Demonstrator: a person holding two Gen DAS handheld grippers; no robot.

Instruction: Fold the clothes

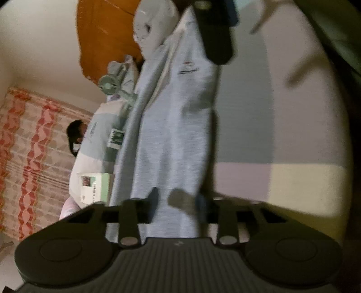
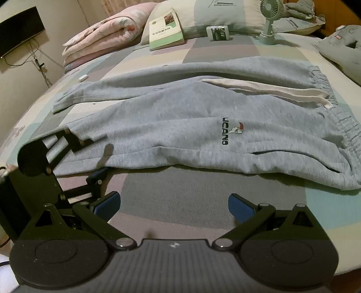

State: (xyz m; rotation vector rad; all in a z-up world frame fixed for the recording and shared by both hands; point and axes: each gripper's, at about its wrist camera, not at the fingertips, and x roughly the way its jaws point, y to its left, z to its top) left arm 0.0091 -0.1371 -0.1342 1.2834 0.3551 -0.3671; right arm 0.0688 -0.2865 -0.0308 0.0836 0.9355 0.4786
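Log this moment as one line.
task: fold clothes | left claw: shut on grey sweatpants leg end | right claw: open, empty, above bedsheet | fold: not begun

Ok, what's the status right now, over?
Left gripper shut on grey sweatpants, leg end. Right gripper open, empty, over bedsheet. Pants laid flat. Book and fan beyond, clear.

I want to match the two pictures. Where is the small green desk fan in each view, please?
Left wrist view: the fan is upper left of centre, lying sideways because the picture is rolled, beside the grey sweatpants.
Right wrist view: the fan stands upright at the top right, behind the sweatpants.
Shared landmark: the green-and-white book against the pillow.
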